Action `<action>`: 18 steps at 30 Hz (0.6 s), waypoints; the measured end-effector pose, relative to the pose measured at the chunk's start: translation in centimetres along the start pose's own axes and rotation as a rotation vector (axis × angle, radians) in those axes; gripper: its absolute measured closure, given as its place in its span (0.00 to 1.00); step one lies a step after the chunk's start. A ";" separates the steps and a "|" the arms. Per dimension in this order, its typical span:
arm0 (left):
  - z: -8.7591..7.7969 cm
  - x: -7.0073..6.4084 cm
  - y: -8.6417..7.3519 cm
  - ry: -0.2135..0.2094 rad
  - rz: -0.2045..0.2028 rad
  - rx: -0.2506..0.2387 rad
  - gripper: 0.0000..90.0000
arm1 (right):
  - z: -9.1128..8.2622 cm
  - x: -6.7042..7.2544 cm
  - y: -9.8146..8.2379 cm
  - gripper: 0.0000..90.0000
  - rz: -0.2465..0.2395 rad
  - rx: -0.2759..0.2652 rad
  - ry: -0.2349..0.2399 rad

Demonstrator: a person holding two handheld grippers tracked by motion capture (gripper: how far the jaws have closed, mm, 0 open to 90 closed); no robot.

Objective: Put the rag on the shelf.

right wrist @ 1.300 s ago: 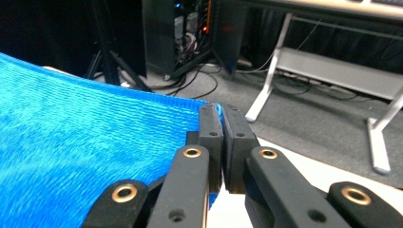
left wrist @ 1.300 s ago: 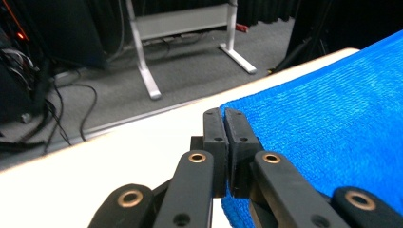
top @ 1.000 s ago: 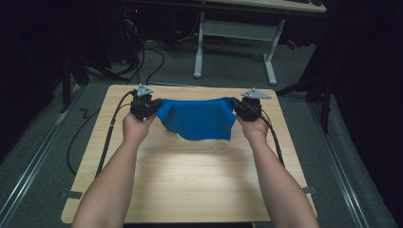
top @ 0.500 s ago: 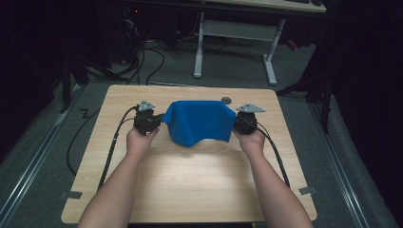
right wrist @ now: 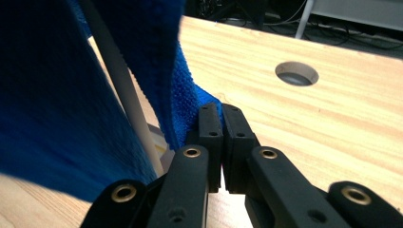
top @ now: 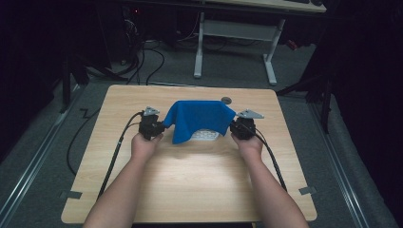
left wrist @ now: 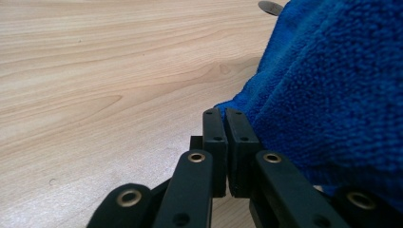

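Note:
A blue terry cloth (top: 199,118) hangs stretched between my two grippers over the far middle of the wooden table (top: 190,180). My left gripper (top: 160,127) is shut on the cloth's left corner, and the cloth (left wrist: 332,85) bulges to the right of the closed jaws (left wrist: 224,116). My right gripper (top: 234,127) is shut on the right corner; there the cloth (right wrist: 57,95) drapes to the left of the pinched jaws (right wrist: 220,111). A white object (top: 205,135) peeks out under the cloth, and its pale rim (right wrist: 119,80) shows through a fold. Most of it is hidden.
A round cable hole (top: 226,100) sits in the table near its far edge, also seen as the hole (right wrist: 296,73) beyond the right jaws. Cables trail from both grippers toward the table's near side. A white desk frame (top: 235,42) stands on the floor behind.
Both grippers have drawn the cloth toward the person, away from the table's far edge. The cloth now drapes over a white object that peeks out beneath it.

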State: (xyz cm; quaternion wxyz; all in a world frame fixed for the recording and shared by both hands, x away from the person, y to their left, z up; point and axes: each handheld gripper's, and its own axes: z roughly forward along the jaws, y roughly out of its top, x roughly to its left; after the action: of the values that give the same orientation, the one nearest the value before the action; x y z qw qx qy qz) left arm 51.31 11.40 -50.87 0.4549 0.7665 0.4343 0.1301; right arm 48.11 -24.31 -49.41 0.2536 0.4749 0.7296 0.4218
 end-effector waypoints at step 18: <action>-2.8 0.4 0.6 0.056 -0.022 -0.063 0.70 | -0.8 -0.9 0.4 0.76 0.025 -0.021 -0.028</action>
State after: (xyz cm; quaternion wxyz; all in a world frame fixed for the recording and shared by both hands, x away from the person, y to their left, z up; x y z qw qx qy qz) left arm 50.18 13.20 -48.94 0.4679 0.7431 0.4508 0.1600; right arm 48.03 -25.33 -48.63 0.2636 0.4871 0.7156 0.4256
